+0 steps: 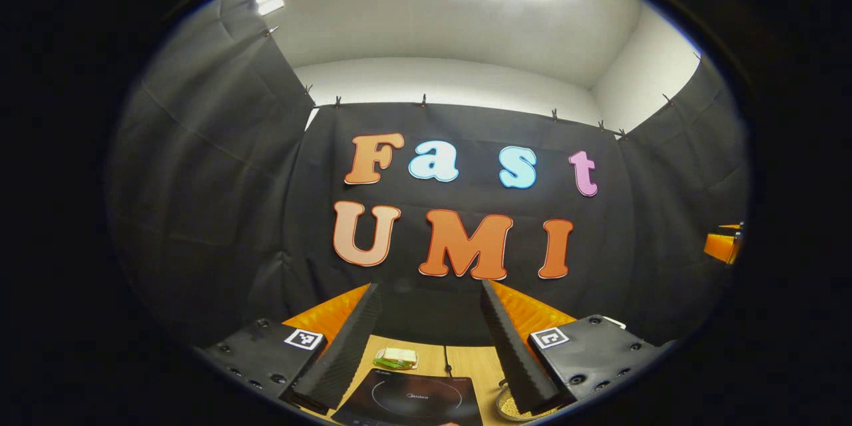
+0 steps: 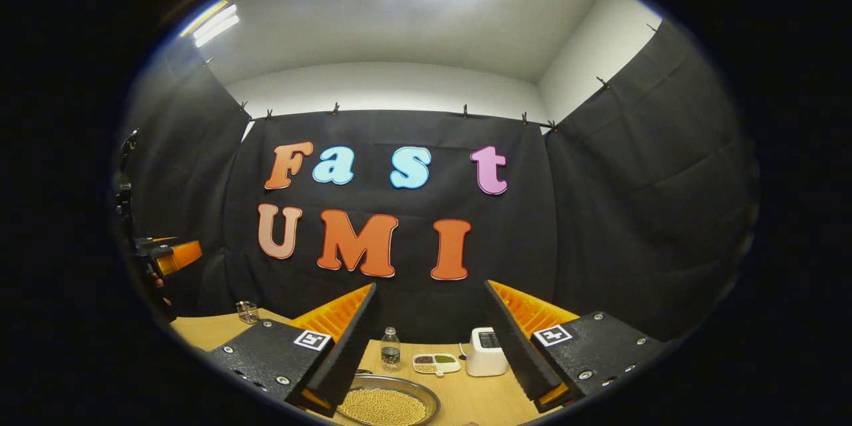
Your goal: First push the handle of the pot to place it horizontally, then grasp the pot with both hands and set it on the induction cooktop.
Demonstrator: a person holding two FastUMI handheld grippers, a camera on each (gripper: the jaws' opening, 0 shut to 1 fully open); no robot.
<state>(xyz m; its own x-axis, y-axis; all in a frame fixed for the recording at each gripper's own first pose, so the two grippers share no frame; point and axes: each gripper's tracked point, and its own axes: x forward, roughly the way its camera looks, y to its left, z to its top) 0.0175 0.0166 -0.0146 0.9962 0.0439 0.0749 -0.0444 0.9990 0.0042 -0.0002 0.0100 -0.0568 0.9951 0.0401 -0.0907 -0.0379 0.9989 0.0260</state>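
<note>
A shallow metal pot [image 2: 385,406] holding yellow grains sits on the wooden table just below my right gripper [image 2: 430,286], whose fingers stand wide apart with nothing between them. The pot's handle is out of sight. In the left gripper view the black induction cooktop [image 1: 413,399] lies flat on the table under my open left gripper [image 1: 430,286], and the pot's rim [image 1: 504,405] peeks out beside the right finger. Both grippers hover above the table, pointing at the back wall. The other gripper's orange body [image 1: 722,246] shows far right, and the left one [image 2: 170,256] far left.
Behind the cooktop lies a small white-and-green pack [image 1: 397,357]. A water bottle [image 2: 391,349], a divided dish of beans [image 2: 436,363] and a white appliance [image 2: 484,351] stand behind the pot. A glass [image 2: 247,311] stands at the table's [image 2: 200,329] far left.
</note>
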